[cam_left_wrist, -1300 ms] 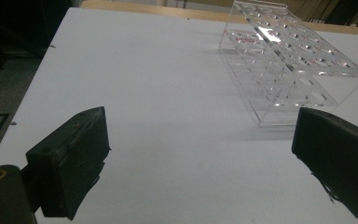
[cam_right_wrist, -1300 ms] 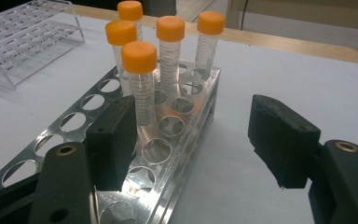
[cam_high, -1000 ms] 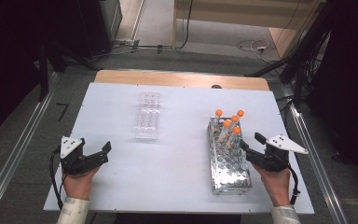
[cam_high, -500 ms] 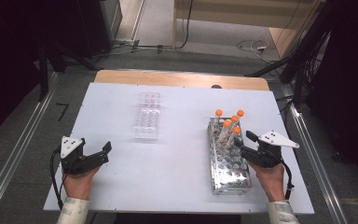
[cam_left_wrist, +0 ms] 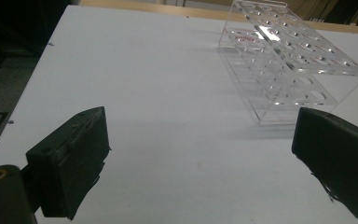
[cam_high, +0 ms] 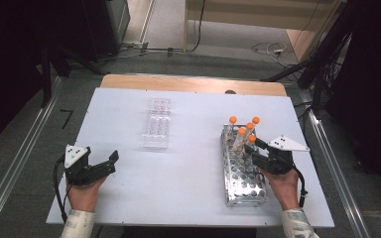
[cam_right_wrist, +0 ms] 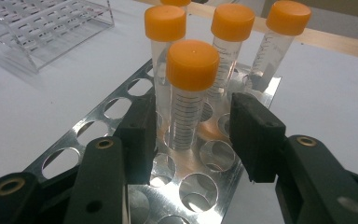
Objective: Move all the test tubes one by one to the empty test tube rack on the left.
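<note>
Right gripper view: right gripper (cam_right_wrist: 193,135) has its jaws either side of the nearest tube (cam_right_wrist: 190,93), gaps visible on both sides, so pads not pressing yet; the jaws have just been closing around it. Tubes counted: five with orange caps, all upright in the metal rack (cam_right_wrist: 121,109); four stand behind the nearest one, away from the gripper, the farthest showing just its cap at the top edge. One metal rack, one clear plastic rack (cam_right_wrist: 42,28) farther off to that gripper's left, holding nothing. High view: right gripper (cam_high: 252,147) sits over the metal rack (cam_high: 243,186) at the tube cluster (cam_high: 243,132); a second ago it was just to the right of the cluster and wider. Left gripper (cam_high: 110,161) rests on the white table (cam_high: 193,168), jaws wide apart, nothing between them, same spot as before; clear rack (cam_high: 157,130) ahead of it.
</note>
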The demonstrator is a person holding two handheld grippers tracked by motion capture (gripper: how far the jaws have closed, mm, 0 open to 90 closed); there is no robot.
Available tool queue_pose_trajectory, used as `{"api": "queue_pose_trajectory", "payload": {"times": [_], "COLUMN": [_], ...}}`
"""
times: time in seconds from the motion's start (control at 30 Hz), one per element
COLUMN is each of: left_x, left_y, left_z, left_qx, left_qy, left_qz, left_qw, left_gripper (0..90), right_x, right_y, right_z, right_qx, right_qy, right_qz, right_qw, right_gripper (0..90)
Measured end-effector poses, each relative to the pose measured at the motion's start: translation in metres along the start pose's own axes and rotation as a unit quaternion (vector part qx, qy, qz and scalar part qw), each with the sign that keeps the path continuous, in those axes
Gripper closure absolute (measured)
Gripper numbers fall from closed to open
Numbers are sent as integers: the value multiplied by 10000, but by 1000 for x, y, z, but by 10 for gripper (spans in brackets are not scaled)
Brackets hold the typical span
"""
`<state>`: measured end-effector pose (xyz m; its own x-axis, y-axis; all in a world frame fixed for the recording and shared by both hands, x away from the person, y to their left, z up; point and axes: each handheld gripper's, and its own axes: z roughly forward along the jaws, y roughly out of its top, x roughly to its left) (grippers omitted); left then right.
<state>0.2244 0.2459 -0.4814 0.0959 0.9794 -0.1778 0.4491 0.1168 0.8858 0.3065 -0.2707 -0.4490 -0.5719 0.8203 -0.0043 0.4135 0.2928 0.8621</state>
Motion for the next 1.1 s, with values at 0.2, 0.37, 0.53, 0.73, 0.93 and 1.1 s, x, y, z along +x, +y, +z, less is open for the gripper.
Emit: {"api": "queue_pose_trajectory", "payload": {"times": [0.2, 0.37, 0.53, 0.73, 0.93, 1.1], "left_x": [0, 0, 0, 0, 0, 0], "left_y": [0, 0, 0, 0, 0, 0], "left_z": [0, 0, 0, 0, 0, 1], "left_qx": [-4, -6, -6, 4, 16, 39], "left_qy": [-10, -17, -19, -22, -6, -5], "left_qz": [-8, -13, -18, -20, -21, -43], "left_qw": [10000, 10000, 10000, 10000, 10000, 10000], "left_gripper": [40, 39, 39, 40, 40, 40], "right_x": [-2, -2, -2, -1, 0, -1], "right_y": [0, 0, 0, 0, 1, 3], "right_z": [2, 3, 5, 6, 5, 1], "right_qx": [46, 45, 82, 74, 43, -20], "right_qy": [28, 38, 51, 96, 151, 187], "right_qz": [20, 2, 2, 6, -15, 5], "right_qw": [10000, 10000, 10000, 9999, 9999, 9998], "right_gripper": [530, 592, 616, 662, 709, 714]}}
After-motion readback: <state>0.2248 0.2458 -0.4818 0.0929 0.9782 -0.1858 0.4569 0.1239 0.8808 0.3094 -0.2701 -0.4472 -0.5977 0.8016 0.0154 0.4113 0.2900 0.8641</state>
